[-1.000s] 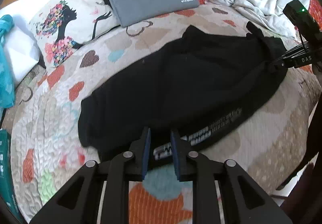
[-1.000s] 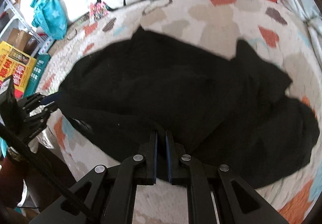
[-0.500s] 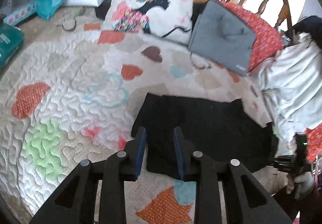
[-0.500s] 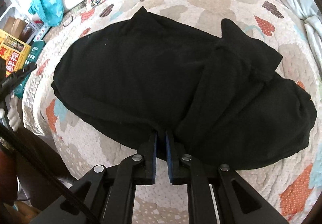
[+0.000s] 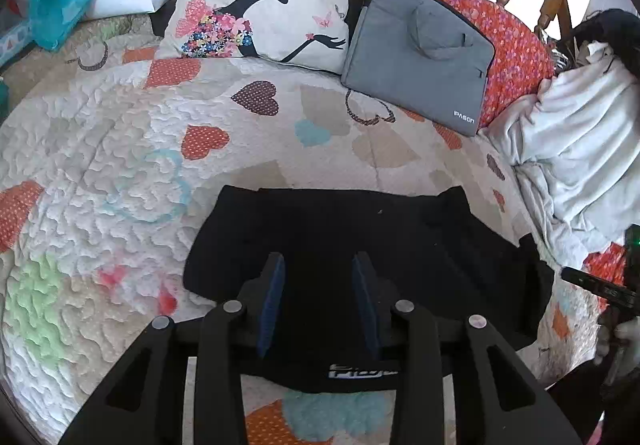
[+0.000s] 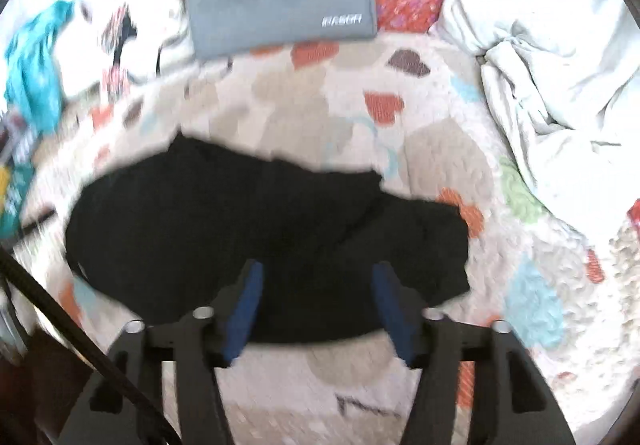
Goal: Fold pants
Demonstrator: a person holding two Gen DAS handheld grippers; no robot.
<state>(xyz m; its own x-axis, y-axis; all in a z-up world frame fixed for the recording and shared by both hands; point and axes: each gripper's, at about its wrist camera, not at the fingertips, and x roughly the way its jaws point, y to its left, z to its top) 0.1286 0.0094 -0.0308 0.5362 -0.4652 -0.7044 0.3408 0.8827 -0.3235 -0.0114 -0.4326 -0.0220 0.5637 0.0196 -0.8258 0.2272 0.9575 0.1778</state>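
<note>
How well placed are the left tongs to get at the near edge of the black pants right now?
Probably well placed, yes. The left tongs are open and hang right over the black pants, with bare cloth between the pads. Nothing lies on that part; the grey laptop bag and the white bedding lie apart.

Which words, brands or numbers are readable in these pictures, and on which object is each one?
"iPASON": white print on the corner of the grey laptop bag, left wrist view.
White logo on the black pants near their front edge: partly hidden, unreadable.
Bag print in the right wrist view: blurred.
</note>
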